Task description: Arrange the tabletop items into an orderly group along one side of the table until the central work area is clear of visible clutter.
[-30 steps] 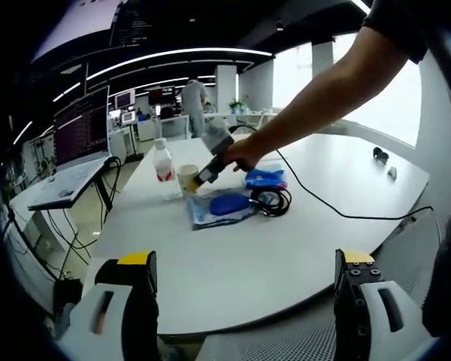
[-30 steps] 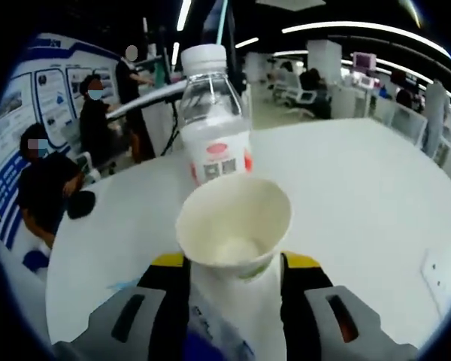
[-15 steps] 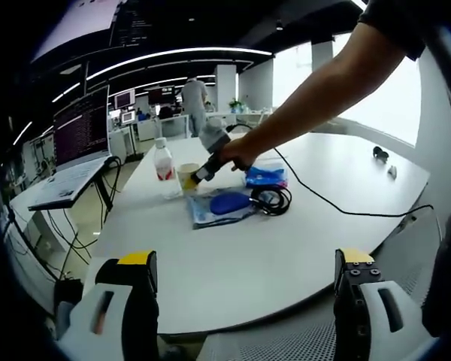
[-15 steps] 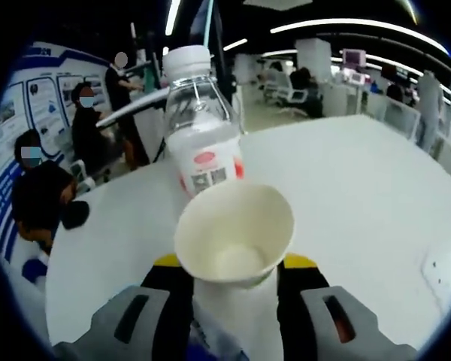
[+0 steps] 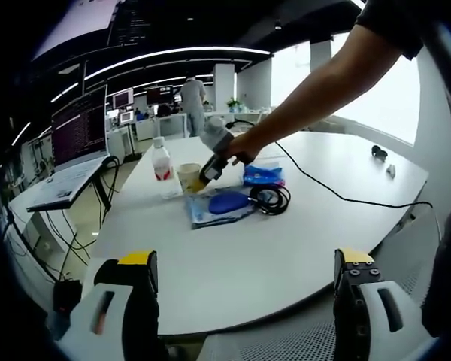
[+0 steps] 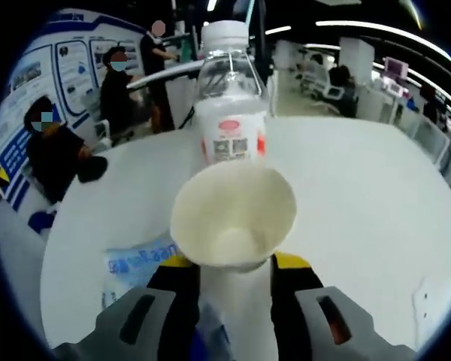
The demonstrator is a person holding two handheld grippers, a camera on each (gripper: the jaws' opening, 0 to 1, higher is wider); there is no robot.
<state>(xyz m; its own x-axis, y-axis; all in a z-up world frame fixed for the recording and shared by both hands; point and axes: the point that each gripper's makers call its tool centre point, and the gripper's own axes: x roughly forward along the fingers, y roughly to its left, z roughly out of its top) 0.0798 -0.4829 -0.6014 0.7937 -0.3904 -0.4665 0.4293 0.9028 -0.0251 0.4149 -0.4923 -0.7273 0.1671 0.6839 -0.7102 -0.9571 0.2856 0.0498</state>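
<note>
Right gripper view: right gripper [image 6: 229,265] clenches a paper cup [image 6: 233,215] beside the bottle [image 6: 229,113]; left gripper [image 5: 244,289] hangs released; clutter remains mid-table [image 5: 346,173].

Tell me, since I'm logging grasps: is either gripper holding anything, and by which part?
The right gripper holds the paper cup by its lower side wall, below the rim. The left gripper is open and holds nothing.

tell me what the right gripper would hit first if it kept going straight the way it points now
Probably the water bottle. The right gripper is shut on a paper cup, and the bottle stands just beyond the cup's rim, dead ahead, though how near is hard to judge.
</note>
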